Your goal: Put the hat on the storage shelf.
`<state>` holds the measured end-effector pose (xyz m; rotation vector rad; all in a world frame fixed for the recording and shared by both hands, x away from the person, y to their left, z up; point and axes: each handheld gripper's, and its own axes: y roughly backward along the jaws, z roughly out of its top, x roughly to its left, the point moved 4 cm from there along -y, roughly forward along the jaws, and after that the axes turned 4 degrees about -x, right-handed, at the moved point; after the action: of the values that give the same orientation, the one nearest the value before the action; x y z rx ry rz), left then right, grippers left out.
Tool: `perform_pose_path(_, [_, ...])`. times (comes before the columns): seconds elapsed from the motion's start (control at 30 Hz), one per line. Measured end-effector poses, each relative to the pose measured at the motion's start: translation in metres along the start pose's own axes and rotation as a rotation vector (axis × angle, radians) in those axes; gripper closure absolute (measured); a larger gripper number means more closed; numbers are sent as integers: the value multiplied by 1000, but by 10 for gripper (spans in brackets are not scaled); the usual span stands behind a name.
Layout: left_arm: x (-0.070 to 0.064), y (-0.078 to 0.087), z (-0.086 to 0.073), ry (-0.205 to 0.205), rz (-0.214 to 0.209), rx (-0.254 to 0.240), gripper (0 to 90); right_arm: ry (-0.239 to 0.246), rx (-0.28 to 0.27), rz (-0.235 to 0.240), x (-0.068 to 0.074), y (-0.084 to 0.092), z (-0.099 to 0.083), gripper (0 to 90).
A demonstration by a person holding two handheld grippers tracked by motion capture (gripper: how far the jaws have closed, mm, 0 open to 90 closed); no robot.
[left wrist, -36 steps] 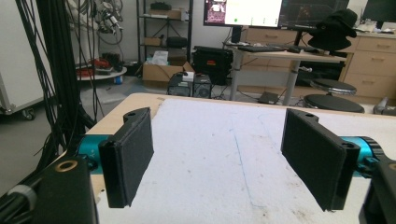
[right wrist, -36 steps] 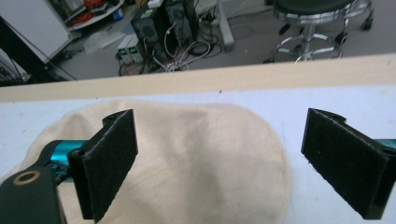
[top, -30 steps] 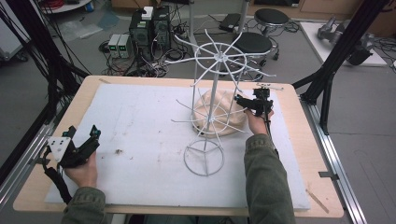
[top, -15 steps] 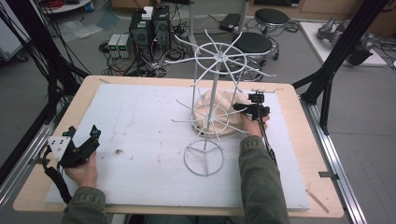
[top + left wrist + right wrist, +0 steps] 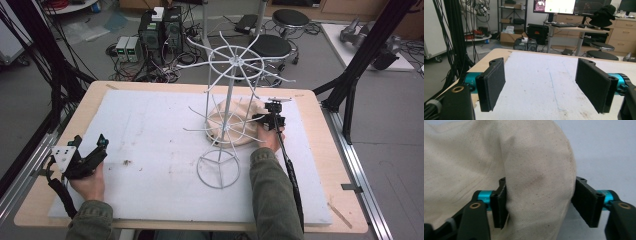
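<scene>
Right claw (image 5: 537,202) has just been closing, pads pinching cream cloth hat's (image 5: 499,165) rim fold beside white wire rack (image 5: 227,120). Left claw (image 5: 544,85) open over bare table (image 5: 544,75) near its edge.

Lab: computers (image 5: 161,31), monitors (image 5: 554,6), cables (image 5: 45,55)

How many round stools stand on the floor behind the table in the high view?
2: one black stool just behind the white wire rack, another stool farther back to its right. Others may be hidden out of frame.

White-padded table (image 5: 150,125) bearing wire rack (image 5: 227,115) and cream hat (image 5: 240,125)
</scene>
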<state>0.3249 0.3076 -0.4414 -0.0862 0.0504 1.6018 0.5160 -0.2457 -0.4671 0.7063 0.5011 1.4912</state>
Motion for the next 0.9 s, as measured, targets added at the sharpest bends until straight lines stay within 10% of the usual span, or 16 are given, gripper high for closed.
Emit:
perform_pose_path(0.4, [-1, 0, -1, 4, -11, 7, 240, -144, -18, 16, -25, 25, 12, 772])
perform_pose_path(0.53, [-1, -1, -1, 6, -11, 7, 240, -221, -30, 76, -40, 28, 10, 796])
perform_pose_path(0.9, [-1, 0, -1, 8, -14, 6, 241, -219, -61, 124, -47, 30, 4, 794])
